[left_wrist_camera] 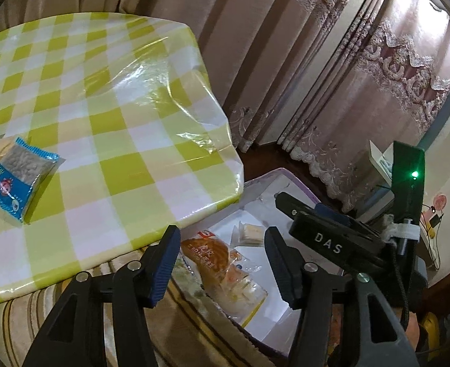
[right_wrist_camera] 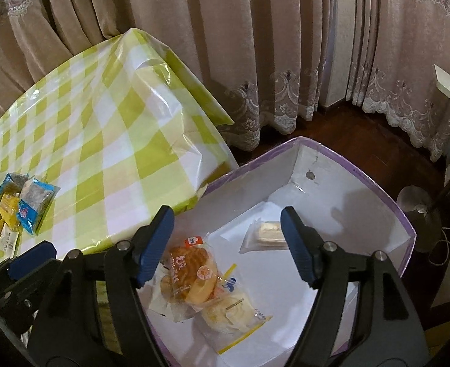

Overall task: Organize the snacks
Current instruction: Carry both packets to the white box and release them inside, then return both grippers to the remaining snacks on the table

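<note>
Snacks lie in two places: some in a white box with a purple rim (right_wrist_camera: 387, 195) that sits below the table edge, and others on the green-and-white checked tablecloth (right_wrist_camera: 102, 128). In the right wrist view the box fills the 5 o'clock part of the picture; inside it, a wrapped brown pastry (right_wrist_camera: 191, 275) rests partly on a pale round bun in a clear packet (right_wrist_camera: 234, 315), and a small cream-coloured wrapped cake (right_wrist_camera: 267, 234) lies apart from them toward 1 o'clock. On the cloth at 9 o'clock sits a cluster of packets: a blue-edged sachet (right_wrist_camera: 33, 206) touching several small yellow packets (right_wrist_camera: 3, 229). The right gripper (right_wrist_camera: 225, 241) hangs over the box with its jaws spread wide and nothing between the pads. In the left wrist view the left gripper (left_wrist_camera: 218, 263) also stands parted and empty above the pastry, near the table's edge, and the blue-edged sachet shows at 9 o'clock. Pinkish curtains with lace hems (right_wrist_camera: 255, 61) hang behind the table.
</note>
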